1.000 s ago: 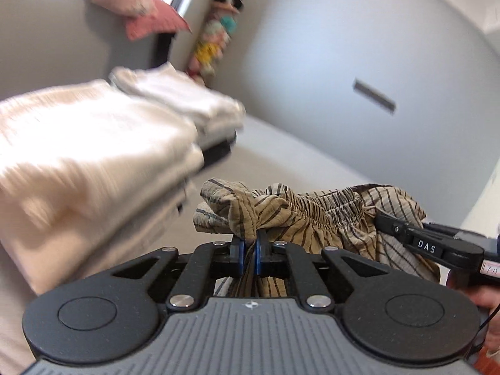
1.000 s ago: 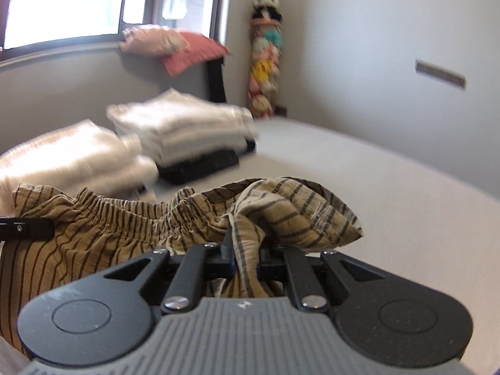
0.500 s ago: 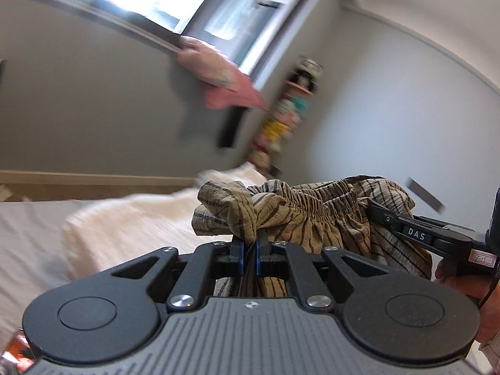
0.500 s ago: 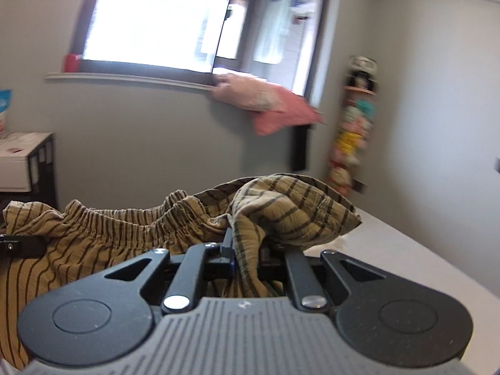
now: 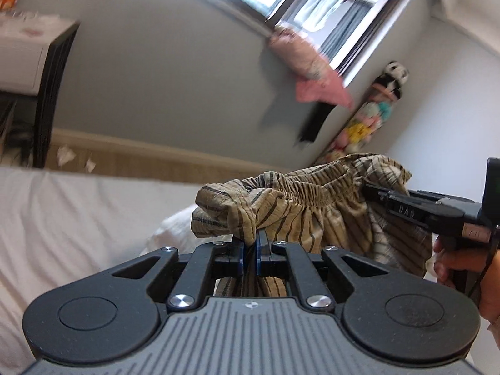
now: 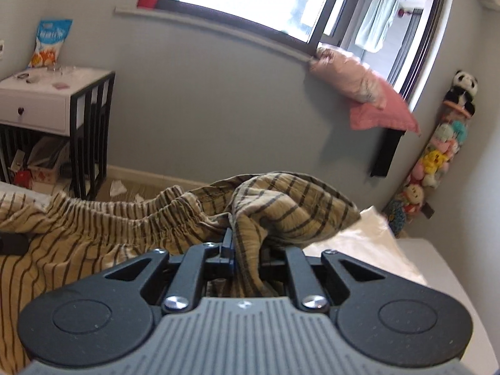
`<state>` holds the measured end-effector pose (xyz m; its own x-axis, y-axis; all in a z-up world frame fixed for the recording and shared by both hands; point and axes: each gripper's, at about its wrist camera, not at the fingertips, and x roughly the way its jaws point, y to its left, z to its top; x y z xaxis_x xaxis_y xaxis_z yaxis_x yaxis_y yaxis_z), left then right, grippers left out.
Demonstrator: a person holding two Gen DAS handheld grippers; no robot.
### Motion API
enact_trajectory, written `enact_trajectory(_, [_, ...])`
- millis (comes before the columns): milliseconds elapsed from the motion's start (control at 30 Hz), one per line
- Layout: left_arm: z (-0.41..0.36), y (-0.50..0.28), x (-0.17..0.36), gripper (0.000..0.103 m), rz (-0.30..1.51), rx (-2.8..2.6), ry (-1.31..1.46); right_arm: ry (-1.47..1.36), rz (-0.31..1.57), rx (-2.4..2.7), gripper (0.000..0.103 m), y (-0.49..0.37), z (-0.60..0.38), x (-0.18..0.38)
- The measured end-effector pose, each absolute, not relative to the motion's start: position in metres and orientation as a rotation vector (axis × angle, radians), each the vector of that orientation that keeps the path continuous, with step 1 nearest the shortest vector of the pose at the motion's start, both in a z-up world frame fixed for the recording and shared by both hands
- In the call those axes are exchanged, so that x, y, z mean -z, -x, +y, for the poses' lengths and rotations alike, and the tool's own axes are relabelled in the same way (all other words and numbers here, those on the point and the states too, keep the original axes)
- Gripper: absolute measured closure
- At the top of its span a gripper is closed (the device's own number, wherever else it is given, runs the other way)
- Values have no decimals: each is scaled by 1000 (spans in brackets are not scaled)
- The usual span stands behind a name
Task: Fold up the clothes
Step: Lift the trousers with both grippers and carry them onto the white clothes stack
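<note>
A tan garment with dark stripes and an elastic waistband hangs stretched between my two grippers above the bed. My left gripper is shut on one bunched end of the waistband. My right gripper holds the other end; its jaws are opening slightly, with the fabric still pinched between them. In the left wrist view the right gripper comes in from the right, held by a person's hand. The left gripper's tip shows at the left edge of the right wrist view.
A white-sheeted bed lies below, with folded white clothes on it. A nightstand stands at the left by the grey wall. A pink pillow rests on the window sill, and plush toys hang in the corner.
Both grippers have swung sideways and a little up with the striped garment, rolling as they went. The stacks of folded clothes have left view; the window wall and nightstand have come in.
</note>
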<state>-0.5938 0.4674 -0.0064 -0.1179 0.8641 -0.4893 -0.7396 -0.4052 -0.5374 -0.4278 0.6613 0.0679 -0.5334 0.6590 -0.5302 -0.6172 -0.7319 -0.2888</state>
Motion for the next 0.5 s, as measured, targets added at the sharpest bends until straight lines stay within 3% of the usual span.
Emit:
enact_trajectory(100, [468,597,15,96,-174,-1778,957,825,-24,-2260,83,433,673,-53])
enact_trajectory(233, [465,602,25,95,-157,-1783,992,767,13,-2235,67,436,685,-50])
enact_trajectory(500, [468,606,29,95,-137,-1769,1022,678,82,-2162,63,411,687,-68])
